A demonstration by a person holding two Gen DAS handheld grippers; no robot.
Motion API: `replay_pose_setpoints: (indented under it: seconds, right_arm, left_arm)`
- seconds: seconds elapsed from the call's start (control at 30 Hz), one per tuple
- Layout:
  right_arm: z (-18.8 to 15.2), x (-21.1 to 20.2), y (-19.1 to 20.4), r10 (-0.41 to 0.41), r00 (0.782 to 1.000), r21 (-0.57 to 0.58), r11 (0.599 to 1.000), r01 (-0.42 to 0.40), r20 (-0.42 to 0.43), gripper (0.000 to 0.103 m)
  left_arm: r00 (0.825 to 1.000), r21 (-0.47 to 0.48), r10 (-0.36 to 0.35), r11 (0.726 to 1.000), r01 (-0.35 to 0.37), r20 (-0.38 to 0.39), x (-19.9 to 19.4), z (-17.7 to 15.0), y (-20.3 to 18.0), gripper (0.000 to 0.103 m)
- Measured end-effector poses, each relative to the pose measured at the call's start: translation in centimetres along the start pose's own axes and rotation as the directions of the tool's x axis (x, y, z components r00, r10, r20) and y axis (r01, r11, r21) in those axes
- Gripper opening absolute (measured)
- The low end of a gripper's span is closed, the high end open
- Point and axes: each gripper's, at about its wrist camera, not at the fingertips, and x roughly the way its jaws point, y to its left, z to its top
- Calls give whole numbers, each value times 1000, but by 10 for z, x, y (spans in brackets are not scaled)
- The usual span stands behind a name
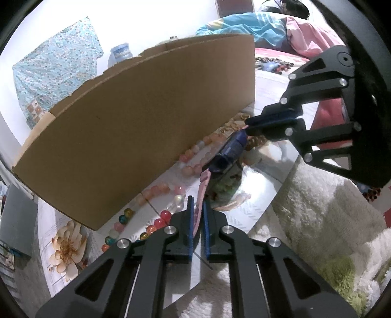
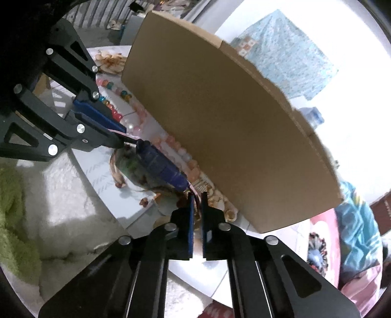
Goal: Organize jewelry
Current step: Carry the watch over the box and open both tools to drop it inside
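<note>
A band with a dark blue ribbed middle (image 1: pixel 232 149) and pink ends (image 1: pixel 202 193) hangs stretched just above the table. My left gripper (image 1: pixel 198 210) is shut on the near pink end. My right gripper (image 1: pixel 248 126) comes in from the upper right and is shut on the far end. In the right wrist view the blue middle (image 2: pixel 161 164) runs from my right gripper (image 2: pixel 197 195) up to my left gripper (image 2: pixel 123 138); only a sliver of pink shows at each grip. Strings of pink, red and coloured beads (image 1: pixel 158 190) (image 2: pixel 171 141) lie on the table under and beside the band.
A large brown cardboard box (image 1: pixel 146 122) (image 2: pixel 232 122) stands right behind the beads. The white floral table (image 1: pixel 66 247) ends at a fluffy white and green rug (image 1: pixel 330 232). Shell-like trinkets (image 2: pixel 229 212) lie by the box. A person lies in the background (image 1: pixel 268 22).
</note>
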Motion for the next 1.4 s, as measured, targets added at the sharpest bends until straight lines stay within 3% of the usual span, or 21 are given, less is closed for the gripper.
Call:
replay_pose_setpoints:
  seconds: [0.2, 0.33, 0.47, 0.57, 0.73, 0.8, 0.87, 0.9, 1.0, 1.2, 1.23, 1.3, 1.37, 1.4]
  right_arm:
    - [1, -21, -3, -136, 989, 11, 991, 136, 50, 1]
    - [11, -44, -12, -221, 970, 28, 975, 219, 97, 1]
    - [28, -63, -34, -268, 952, 54, 963, 263, 149, 1]
    - [47, -76, -57, -256, 948, 82, 966, 244, 189, 1]
    - [84, -56, -110, -119, 973, 149, 985, 90, 196, 1]
    - [96, -28, -132, 11, 989, 195, 980, -40, 148, 1]
    - [111, -8, -132, 121, 989, 228, 964, -138, 85, 1]
    - [117, -2, -130, 173, 984, 244, 953, -180, 48, 1]
    - [130, 47, -139, 341, 937, 303, 903, -305, -72, 1]
    - [145, 111, -157, 481, 857, 371, 842, -392, -185, 2]
    - [145, 122, -159, 508, 838, 400, 823, -404, -199, 4]
    - [143, 138, -161, 503, 834, 437, 818, -374, -227, 7]
    - [146, 148, -170, 499, 835, 462, 812, -356, -233, 11]
    - [145, 150, -173, 500, 835, 478, 805, -352, -228, 11]
  left_arm:
    - [996, 28, 38, 999, -41, 82, -22, 7, -5, 3]
    - [989, 23, 47, 998, -51, 143, -44, 17, -3, 3]
    - [982, -59, -29, 997, 41, 186, -74, 41, 23, 3]
    - [973, -95, -40, 993, 63, 229, -93, 62, 49, 3]
    - [975, -167, -95, 977, 130, 199, -94, 101, 99, 3]
    - [981, -193, -99, 972, 131, 167, -81, 112, 117, 3]
    - [988, -232, -125, 962, 144, 95, -56, 121, 135, 3]
    - [990, -248, -129, 959, 139, 58, -43, 124, 143, 3]
    - [992, -245, -109, 965, 91, -62, -2, 131, 159, 3]
    - [969, -273, -109, 961, 46, -220, 54, 143, 181, 5]
    - [966, -279, -105, 960, 36, -236, 59, 144, 184, 11]
    - [963, -296, -105, 955, 27, -248, 63, 146, 191, 23]
    - [972, -312, -82, 950, 10, -220, 60, 153, 197, 39]
    - [978, -320, -73, 947, 7, -194, 56, 153, 199, 41]
